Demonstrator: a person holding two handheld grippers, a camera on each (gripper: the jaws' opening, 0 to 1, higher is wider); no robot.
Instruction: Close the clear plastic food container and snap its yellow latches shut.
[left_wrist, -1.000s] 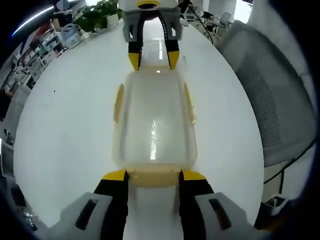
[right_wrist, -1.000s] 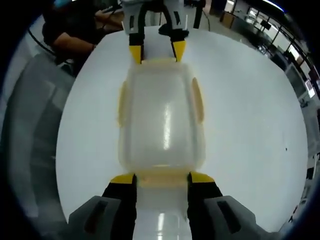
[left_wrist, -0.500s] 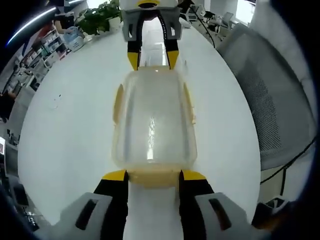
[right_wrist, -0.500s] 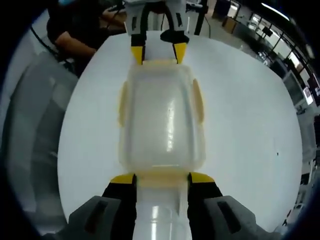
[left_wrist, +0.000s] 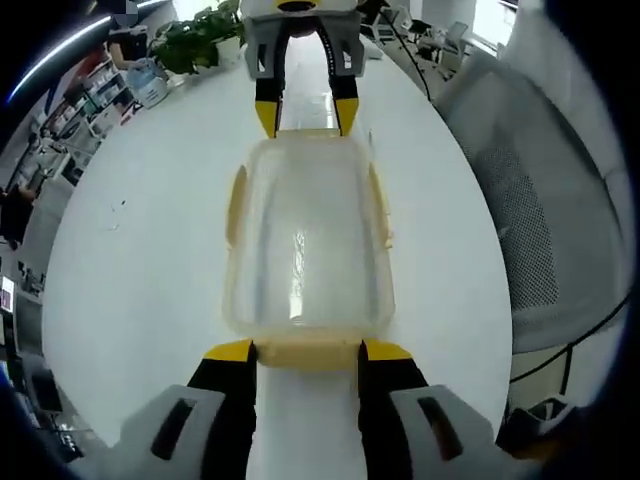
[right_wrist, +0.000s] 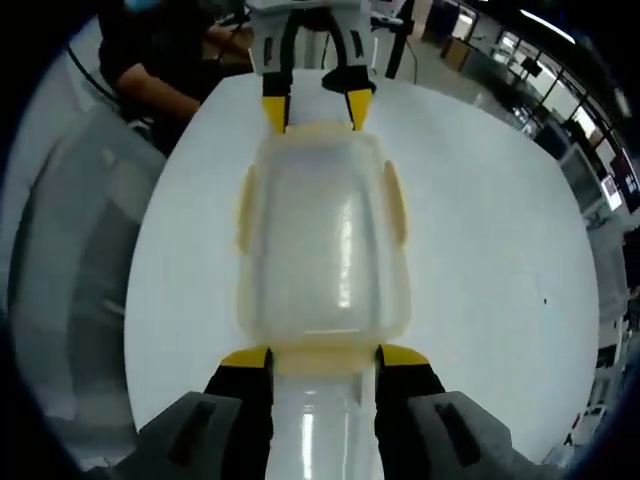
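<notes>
Nearest us in the left gripper view, our left tongs (left_wrist: 303, 350) straddle the end latch (left_wrist: 305, 353) of the clear container (left_wrist: 305, 245) on the white bench (left_wrist: 140, 250), jaws wide, probably to press it shut. At the far end our right tongs (left_wrist: 305, 105) bracket the opposite latch, also spread, apparently to brace the lidded box.
</notes>
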